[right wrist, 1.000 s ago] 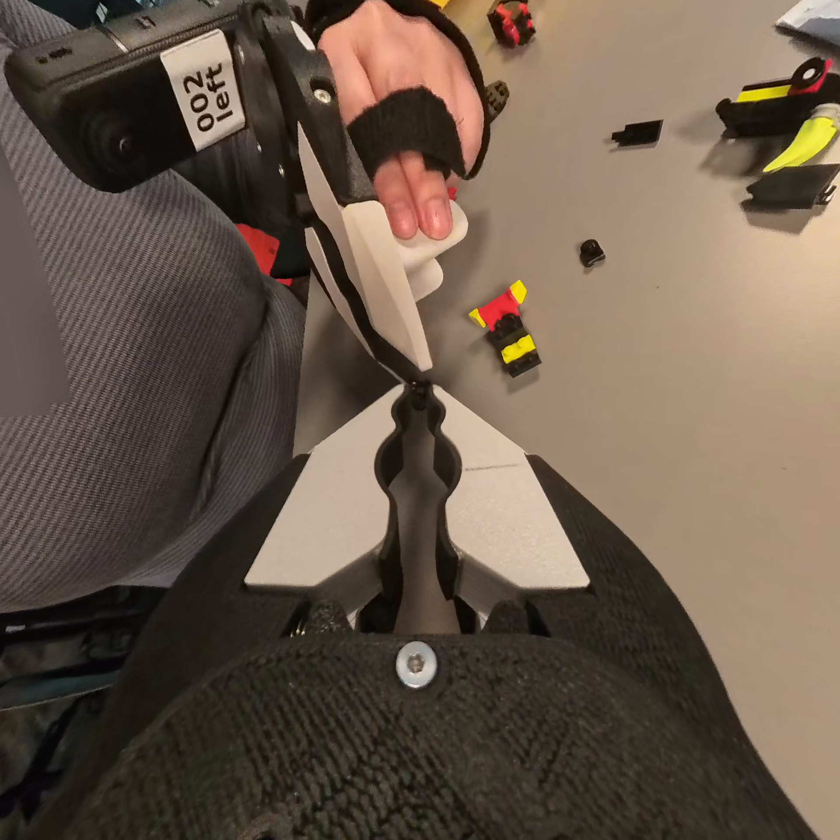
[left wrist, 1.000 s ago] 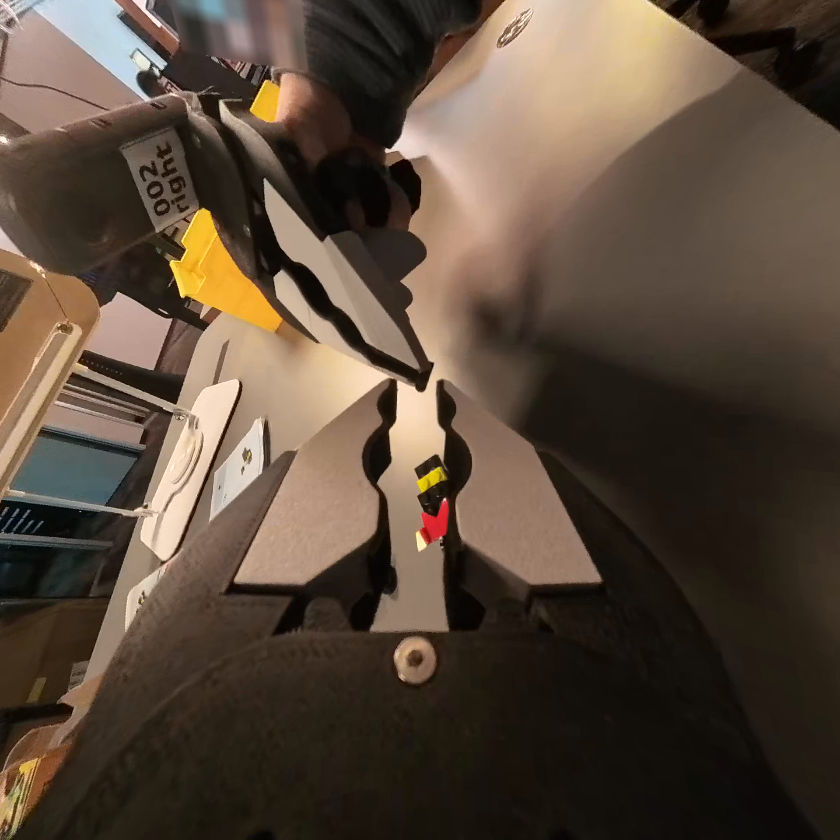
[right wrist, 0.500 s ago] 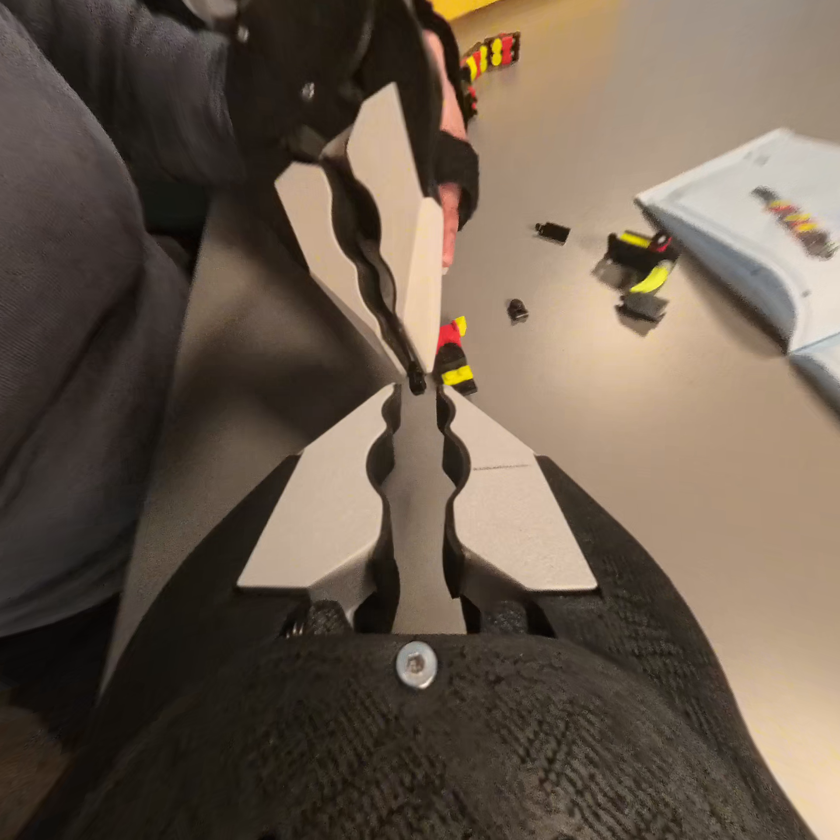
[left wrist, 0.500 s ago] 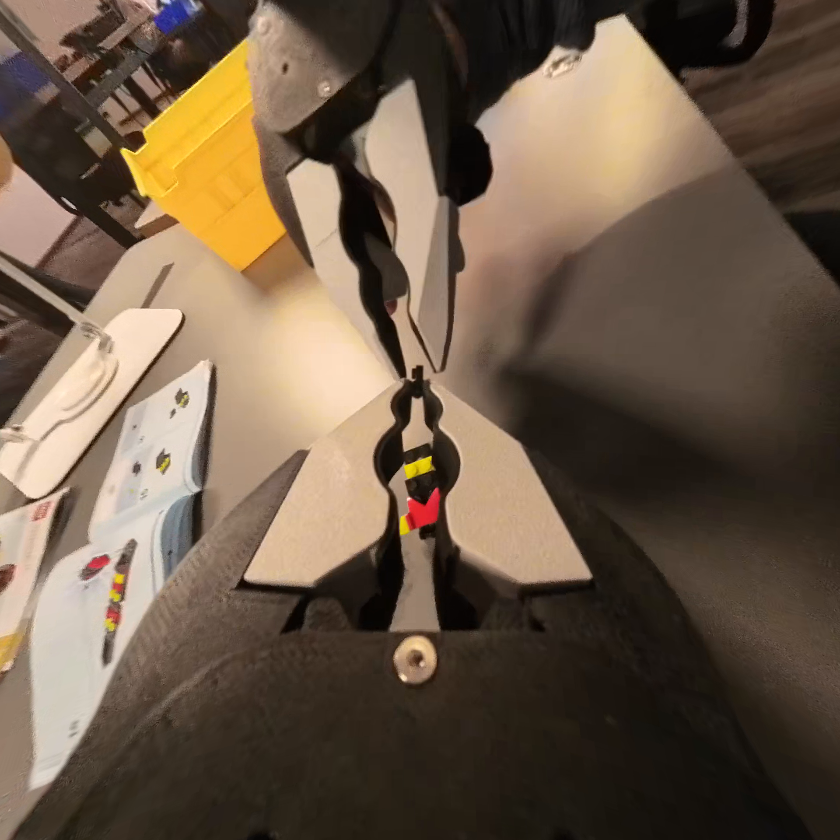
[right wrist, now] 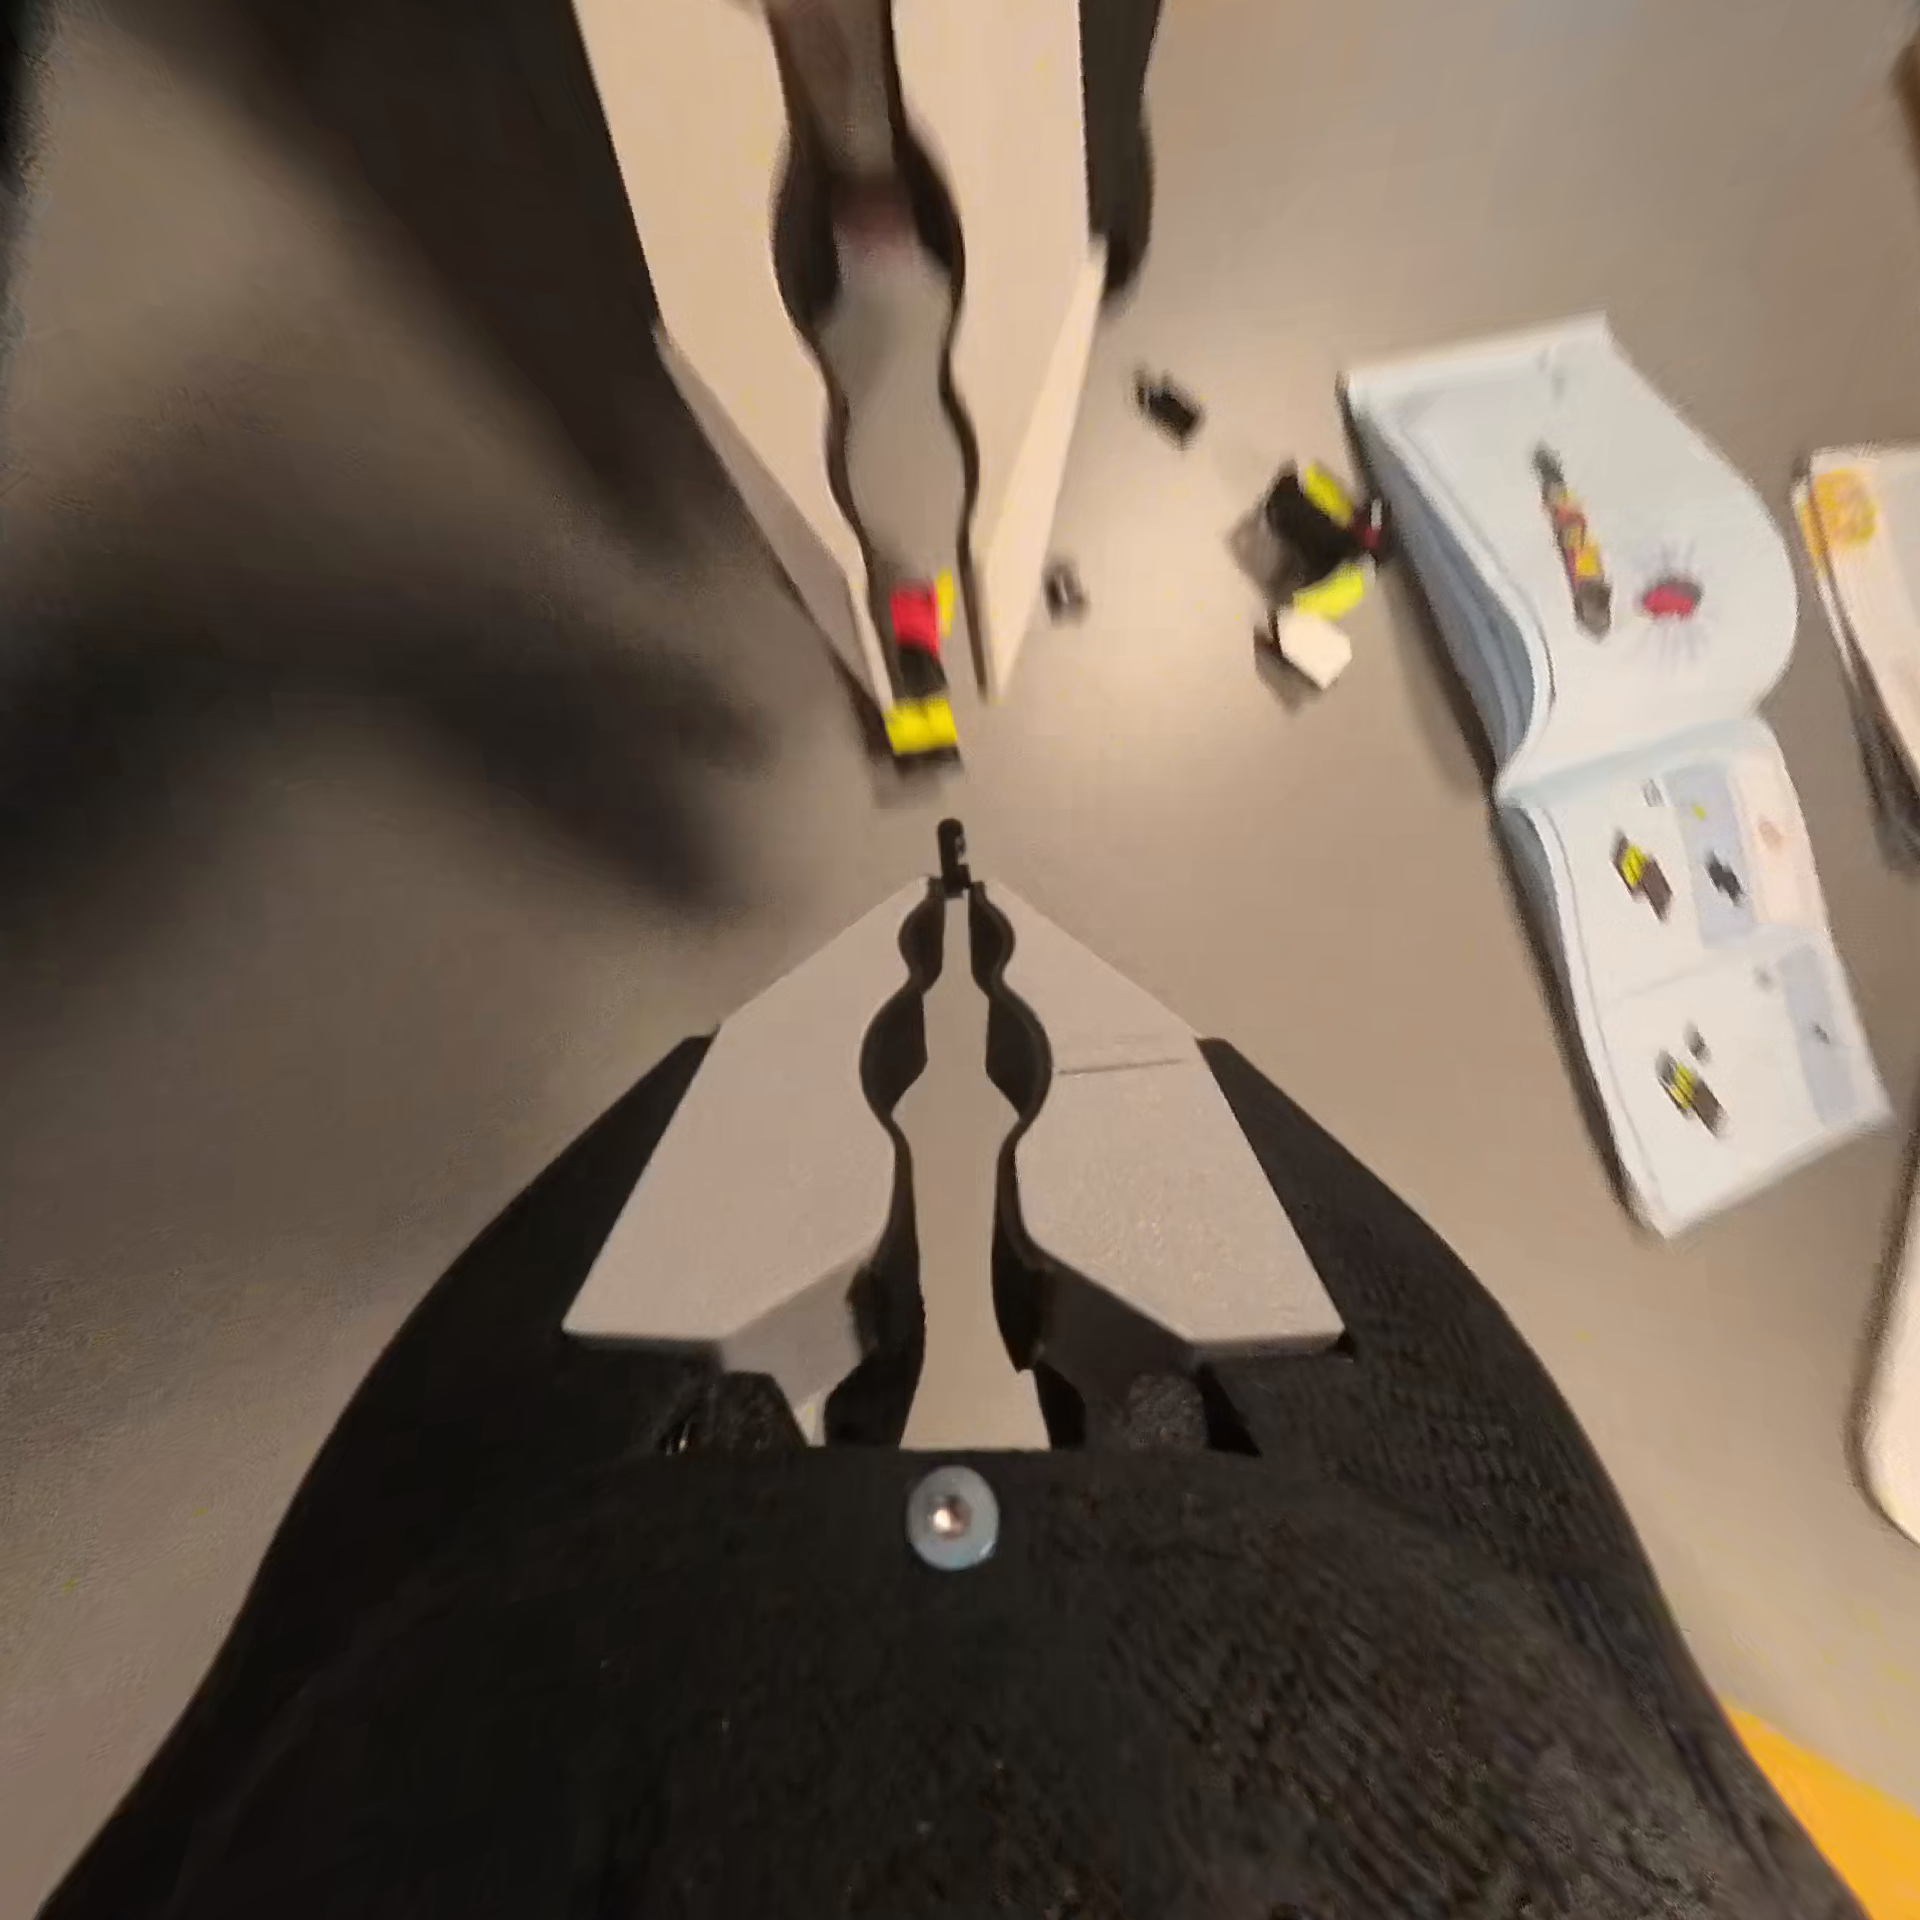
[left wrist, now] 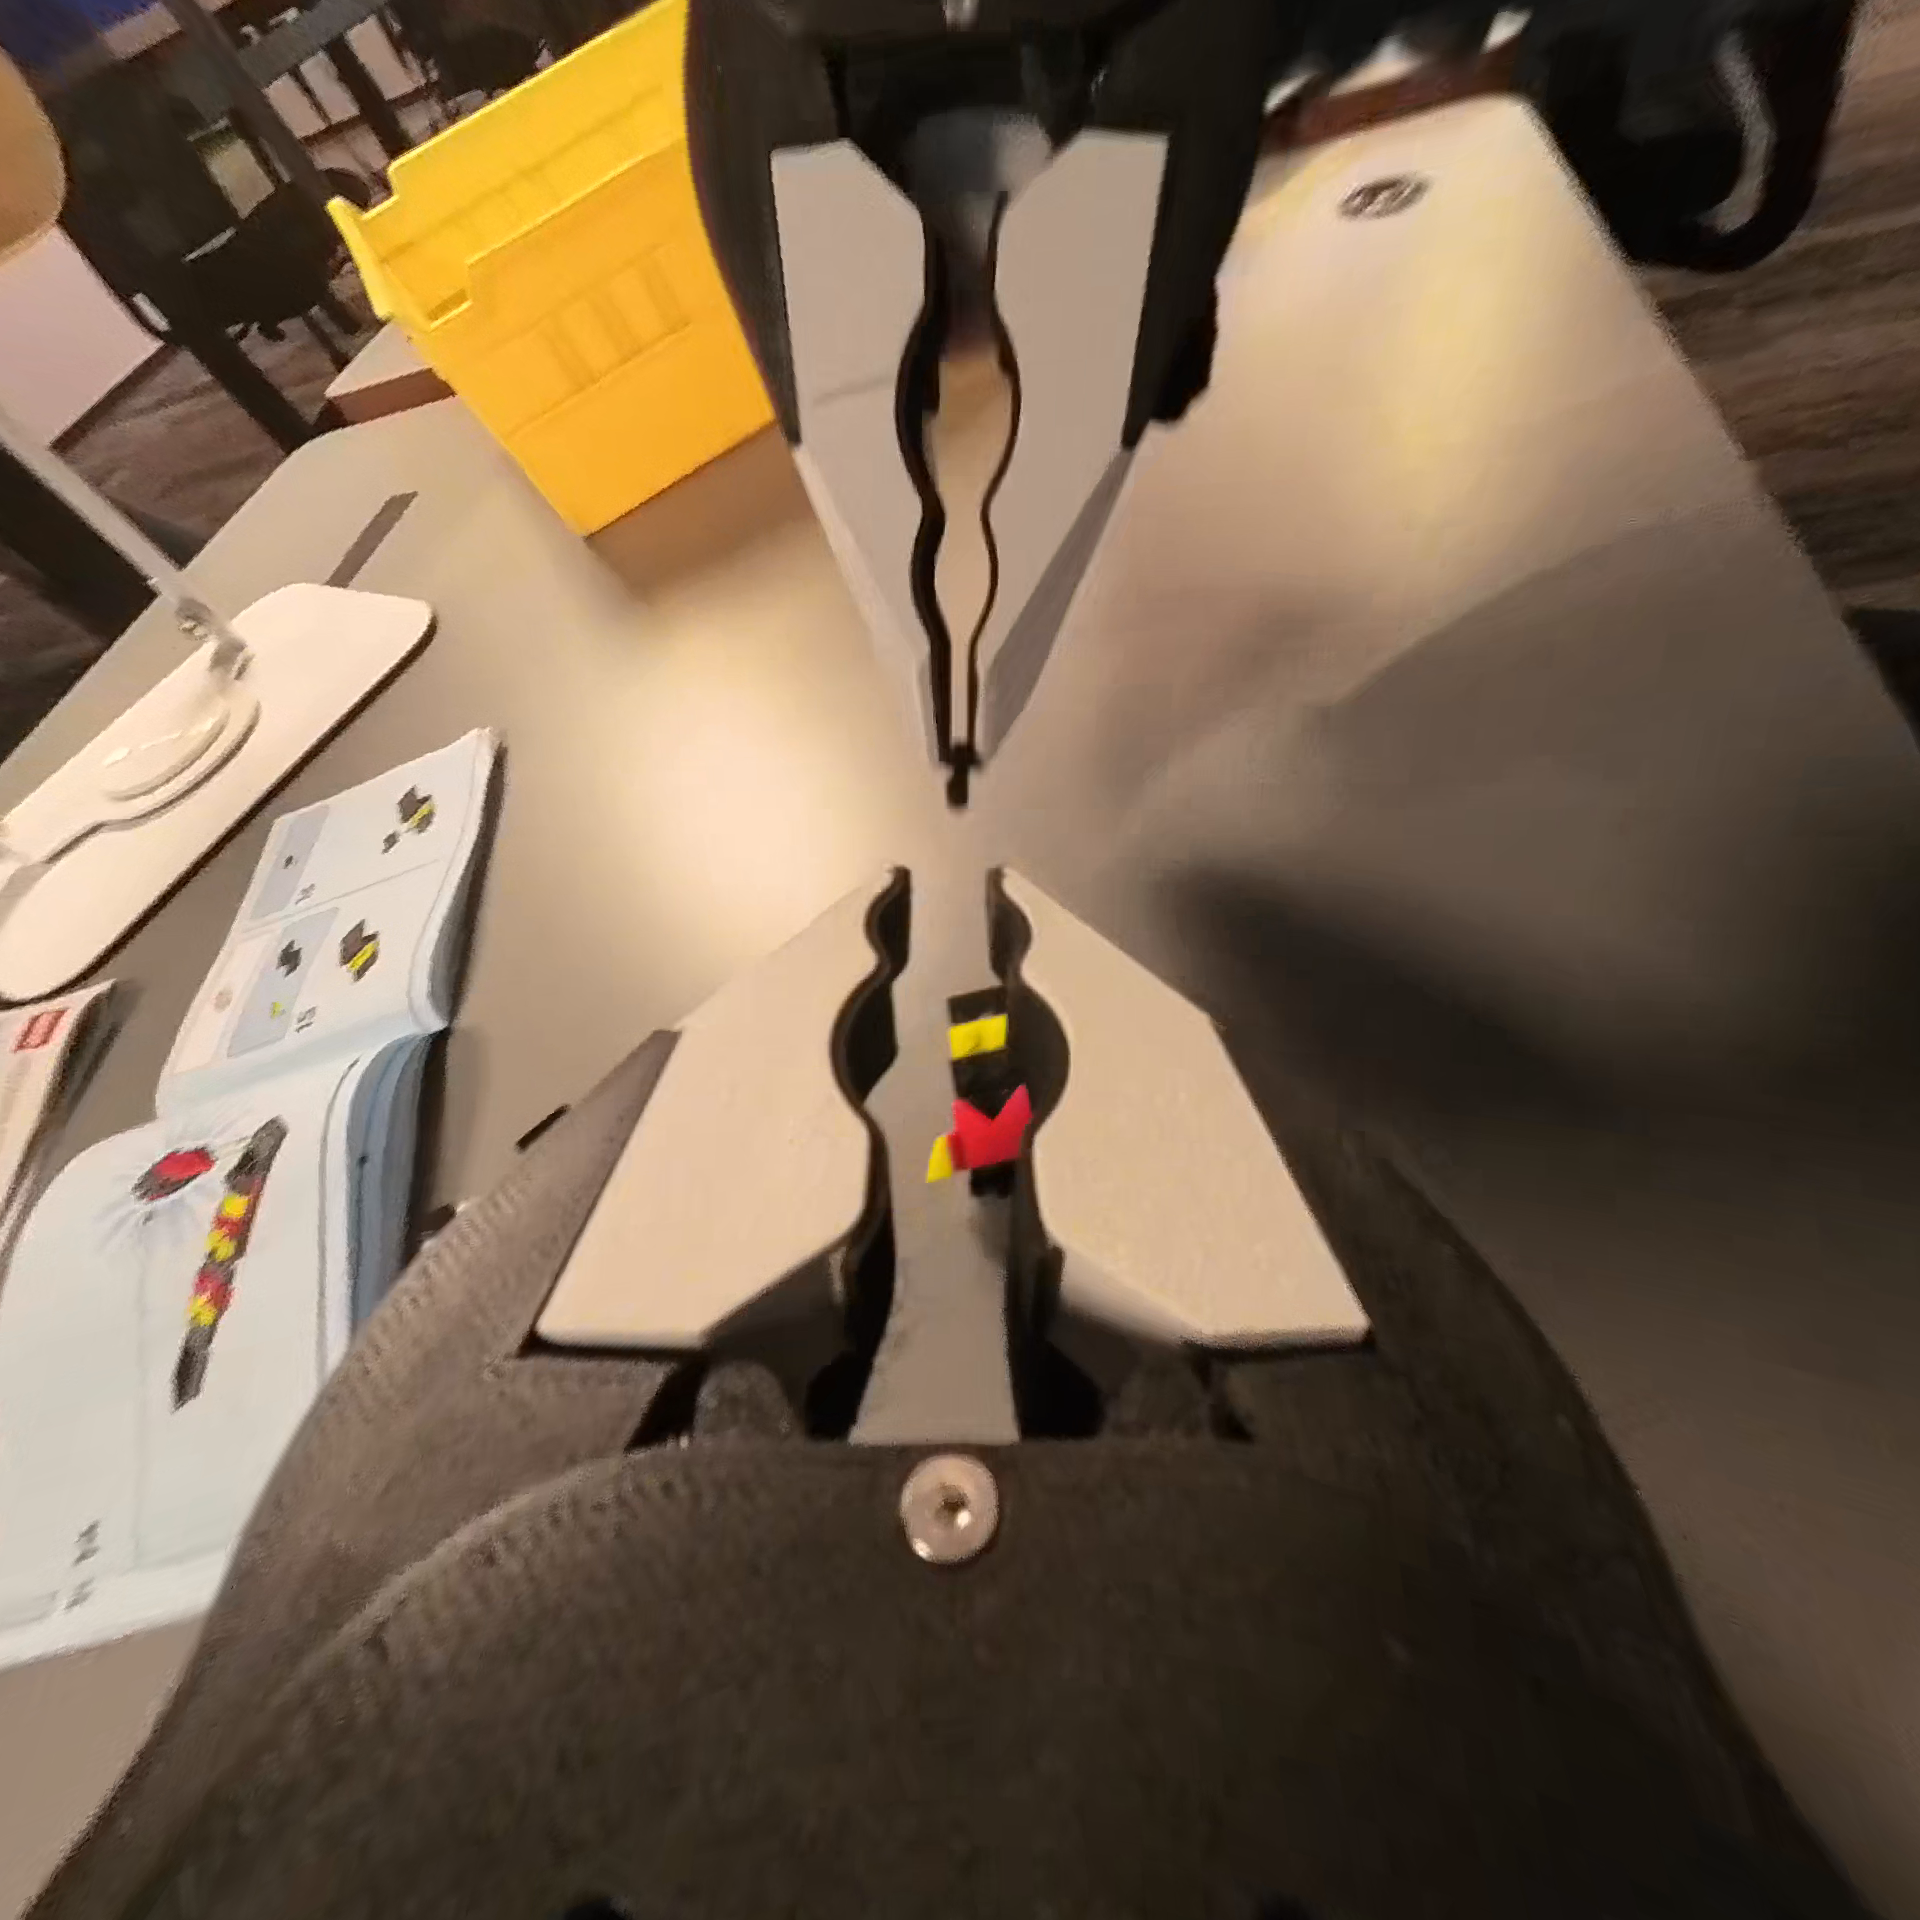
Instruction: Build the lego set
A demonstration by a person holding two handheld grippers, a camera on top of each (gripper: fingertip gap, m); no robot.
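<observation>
My right gripper (right wrist: 951,885) is shut on a small black Lego pin (right wrist: 951,844) that sticks out past its tips. In the left wrist view it comes in from the top (left wrist: 957,743) with the pin (left wrist: 957,784) at its tip. My left gripper (left wrist: 945,883) is open and empty, facing it tip to tip a short gap away. A small black, yellow and red Lego assembly (left wrist: 977,1091) lies on the grey table under the left gripper's gap. It also shows between the left gripper's fingers in the right wrist view (right wrist: 920,665).
A yellow bin (left wrist: 582,312) stands at the back of the table (left wrist: 1403,499). An open instruction booklet (right wrist: 1662,831) and a white lamp base (left wrist: 208,707) lie to one side. A black and yellow Lego cluster (right wrist: 1314,530) and small black pieces (right wrist: 1164,400) lie near the booklet. My left and right fingertips are right by each other.
Half a second ago my left gripper was shut on the black pin and my right was open. Now the right holds the pin, the left has opened, and the tips have drawn apart.
</observation>
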